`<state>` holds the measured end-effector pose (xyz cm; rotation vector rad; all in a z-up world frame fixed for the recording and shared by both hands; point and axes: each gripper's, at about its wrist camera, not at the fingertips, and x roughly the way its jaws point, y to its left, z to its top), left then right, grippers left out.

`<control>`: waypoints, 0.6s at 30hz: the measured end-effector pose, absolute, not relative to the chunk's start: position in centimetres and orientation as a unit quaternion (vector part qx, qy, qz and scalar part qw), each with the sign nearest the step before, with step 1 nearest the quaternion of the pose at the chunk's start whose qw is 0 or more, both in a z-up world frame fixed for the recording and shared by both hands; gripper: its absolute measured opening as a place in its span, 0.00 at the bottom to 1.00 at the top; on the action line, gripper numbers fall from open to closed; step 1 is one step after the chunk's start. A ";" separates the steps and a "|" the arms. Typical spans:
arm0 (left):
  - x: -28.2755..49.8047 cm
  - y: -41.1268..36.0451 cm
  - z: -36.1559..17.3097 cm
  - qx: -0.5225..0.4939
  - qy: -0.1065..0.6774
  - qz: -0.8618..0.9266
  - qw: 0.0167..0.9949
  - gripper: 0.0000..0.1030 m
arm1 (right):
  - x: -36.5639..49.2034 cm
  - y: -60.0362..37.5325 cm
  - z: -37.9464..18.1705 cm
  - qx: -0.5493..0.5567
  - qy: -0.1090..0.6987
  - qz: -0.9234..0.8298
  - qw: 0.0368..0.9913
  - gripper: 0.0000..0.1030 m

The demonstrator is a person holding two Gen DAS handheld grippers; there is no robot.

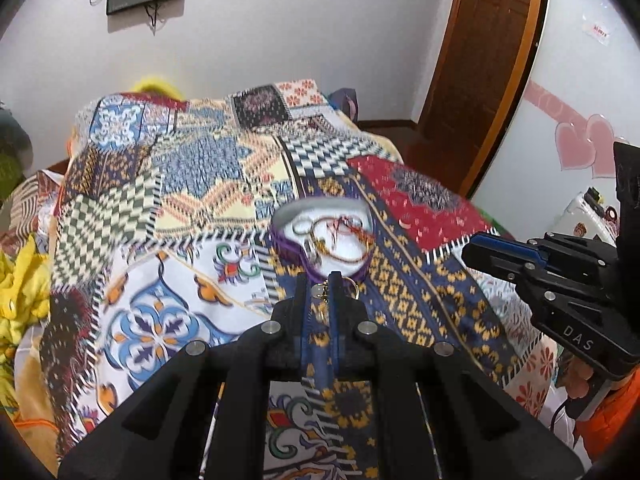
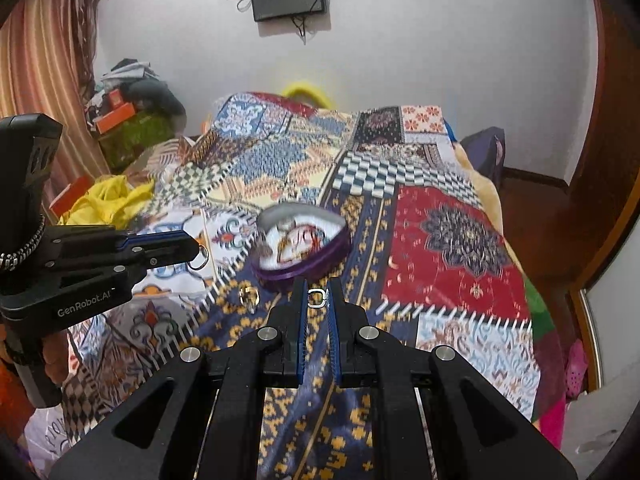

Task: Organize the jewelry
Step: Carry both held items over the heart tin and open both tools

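While carrying one small piece in each gripper just short of the heart-shaped box point(image 2: 296, 274), pinching a thin gold ring point(image 1: 352, 285) with the left gripper point(image 1: 324, 286), fingers drawn almost together on it, a small silvery disc seemingly dangling beside it. Clamping a squarish silver ring point(image 2: 317, 298) in the right gripper point(image 2: 316, 286) likewise, fingers narrow, the band standing across the gap just in front of the box's near wall. Judging the step as delivery into the box: bringing each piece over the open white lining before loosening anything, lowering close above it so that smooth, hard metal is not bouncing off and vanishing into the busy pattern around the box. Releasing one side at a time, probably, since both grippers are crowding the same near edge. Aiming for a bare patch of the soft lining, away from the tangle of fine chains and reddish thread already lying inside. Noting purple ribbed walls and a shallow, pointed-heart shape, resting on a yielding patchwork quilt point(image 2: 452, 248). Leaving for later another gold ring point(image 2: 249, 296), lying on the quilt just left of the box.
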<state>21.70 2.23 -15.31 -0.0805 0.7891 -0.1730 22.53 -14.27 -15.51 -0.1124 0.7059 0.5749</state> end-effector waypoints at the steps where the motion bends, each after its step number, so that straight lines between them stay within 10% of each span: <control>1: 21.8 2.3 -15.1 -0.039 0.381 -0.084 0.920 0.06 | 22.8 -14.1 -15.3 -0.053 0.337 0.278 0.898 0.08; 18: 26.0 1.9 -15.1 -0.029 0.371 -0.087 0.924 0.06 | 26.5 -12.1 -14.3 -0.054 0.315 0.279 0.906 0.08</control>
